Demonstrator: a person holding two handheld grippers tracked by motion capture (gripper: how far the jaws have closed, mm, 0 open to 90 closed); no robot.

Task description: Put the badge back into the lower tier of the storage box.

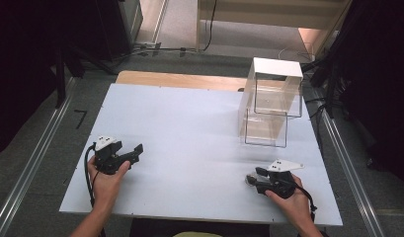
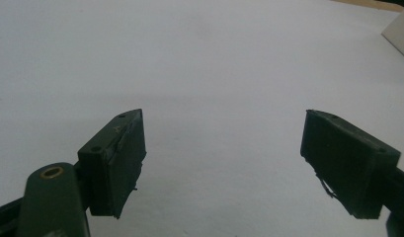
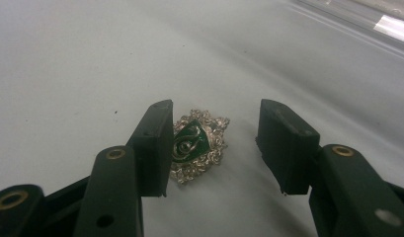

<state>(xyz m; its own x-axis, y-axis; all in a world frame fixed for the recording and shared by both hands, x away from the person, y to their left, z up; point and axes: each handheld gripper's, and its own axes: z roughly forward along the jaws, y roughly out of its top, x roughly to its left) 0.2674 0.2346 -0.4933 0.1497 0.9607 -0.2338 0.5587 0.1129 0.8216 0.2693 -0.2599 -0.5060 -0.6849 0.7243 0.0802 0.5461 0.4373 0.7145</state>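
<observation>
On the left of the tabletop, the left hand-held gripper rests low over bare white surface, its jaws spread wide with nothing between them — the left gripper view has only blank tabletop ahead of its pads.

Moving right, near the front edge, the right hand-held gripper has its jaws partly spread around a small ornate brooch lying flat on the tabletop. The brooch has a green enamel centre inside a silver filigree border. It sits close against one jaw, while the other stands clear of it, so nothing pinches it yet. In the high view that gripper is at the right, with the brooch at its tip too small to make out.

The brooch looks light and stiff, its metal probably slick and thin against the surface. The fine border could bend or scratch. A grip across the two side edges, low to the surface, seems safest, since a flat piece may skid or flip.

Farther back on the right stands a clear acrylic case with a white top; its compartments look empty.
</observation>
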